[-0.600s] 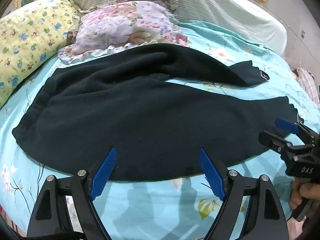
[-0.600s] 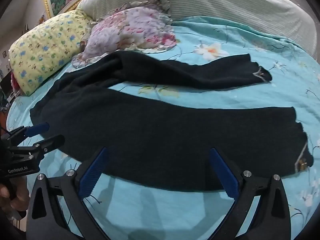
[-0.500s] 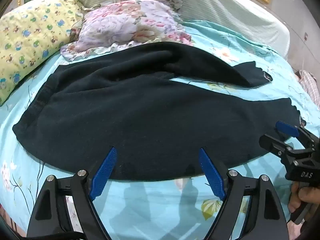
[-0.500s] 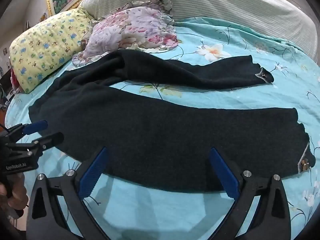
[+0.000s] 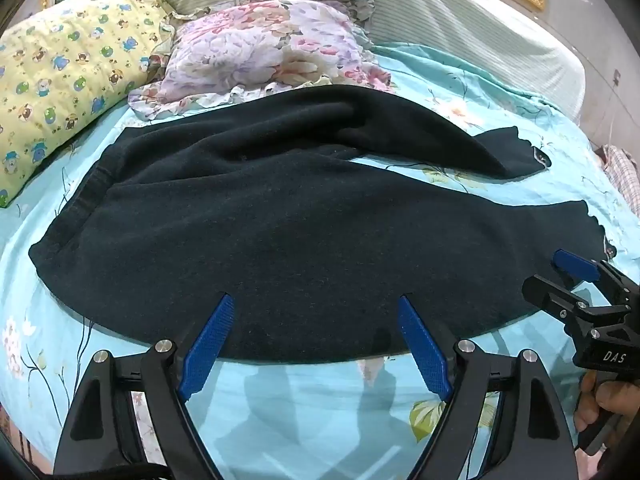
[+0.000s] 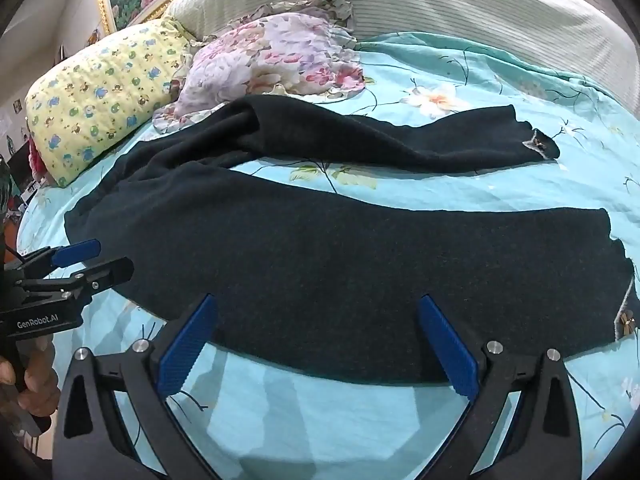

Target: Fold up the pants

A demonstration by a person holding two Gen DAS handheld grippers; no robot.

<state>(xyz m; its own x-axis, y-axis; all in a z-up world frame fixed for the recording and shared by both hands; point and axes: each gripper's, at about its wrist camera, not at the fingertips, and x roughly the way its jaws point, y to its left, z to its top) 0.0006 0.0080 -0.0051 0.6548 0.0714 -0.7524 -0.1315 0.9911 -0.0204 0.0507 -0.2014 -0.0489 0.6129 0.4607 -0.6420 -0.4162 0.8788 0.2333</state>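
At the upper left of the left wrist view lies the yellow cartoon-print pillow, and right of it the floral pillow, both a little lower in the frame than half a second ago, so more of the striped headboard shows above them. The black pants sprawl across the middle on the turquoise floral sheet, waistband toward the left, two legs reaching toward the right edge with a wedge of sheet between them; their lay is unchanged. The left gripper hangs over the near hem at lower centre, blue pads spread wide and holding nothing, as before. At the lower right, the right gripper hovers by the near leg's cuff, likewise spread and empty, having crept slightly inward over the fabric.
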